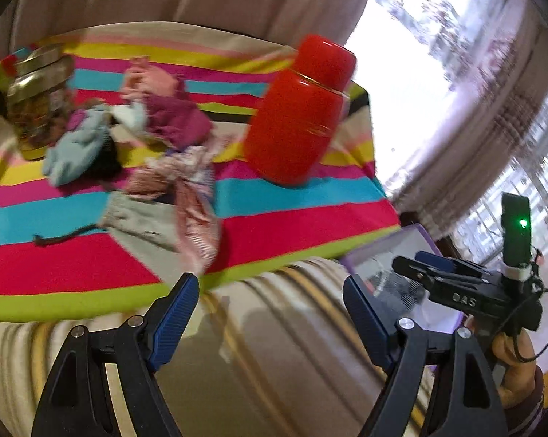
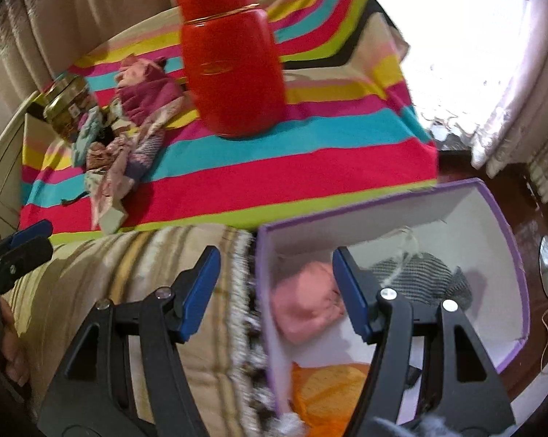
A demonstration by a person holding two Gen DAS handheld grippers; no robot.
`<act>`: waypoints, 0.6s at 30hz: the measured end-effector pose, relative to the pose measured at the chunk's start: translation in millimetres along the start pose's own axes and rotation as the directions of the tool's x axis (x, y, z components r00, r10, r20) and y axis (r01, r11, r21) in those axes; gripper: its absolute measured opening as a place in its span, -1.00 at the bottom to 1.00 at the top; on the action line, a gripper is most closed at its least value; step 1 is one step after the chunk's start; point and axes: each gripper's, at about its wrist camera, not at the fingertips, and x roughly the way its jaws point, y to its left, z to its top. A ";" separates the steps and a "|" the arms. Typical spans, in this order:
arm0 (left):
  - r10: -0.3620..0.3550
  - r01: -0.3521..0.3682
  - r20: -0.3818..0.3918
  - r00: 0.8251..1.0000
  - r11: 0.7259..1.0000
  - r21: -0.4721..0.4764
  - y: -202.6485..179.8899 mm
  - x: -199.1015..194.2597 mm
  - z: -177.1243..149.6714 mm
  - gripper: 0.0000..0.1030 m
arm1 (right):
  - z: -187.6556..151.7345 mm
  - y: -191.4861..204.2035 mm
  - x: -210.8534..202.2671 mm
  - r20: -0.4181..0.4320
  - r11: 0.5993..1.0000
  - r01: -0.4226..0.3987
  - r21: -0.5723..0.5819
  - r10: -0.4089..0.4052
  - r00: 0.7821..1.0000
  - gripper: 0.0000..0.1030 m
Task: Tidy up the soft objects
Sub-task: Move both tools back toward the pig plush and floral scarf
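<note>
Tilting downward, both tools agape, empty.

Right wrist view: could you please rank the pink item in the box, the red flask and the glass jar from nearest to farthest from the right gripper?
1. Pink item, in the purple box, beside the right gripper.
2. Red flask, upright on the striped cloth, ahead.
3. Glass jar, far left of the cloth.
</note>
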 end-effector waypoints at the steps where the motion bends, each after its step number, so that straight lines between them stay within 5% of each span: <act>1: 0.009 -0.009 0.005 1.000 1.000 -0.010 6.7 -1.6 1.6 0.60 | 2.0 5.6 1.8 -0.002 1.000 -0.006 -0.008 0.006 1.000 0.31; 18: 0.148 -0.139 0.098 0.984 0.985 -0.099 105.0 -25.0 45.0 0.60 | 54.8 99.8 46.3 -0.034 0.987 -0.157 -0.043 0.155 0.987 0.31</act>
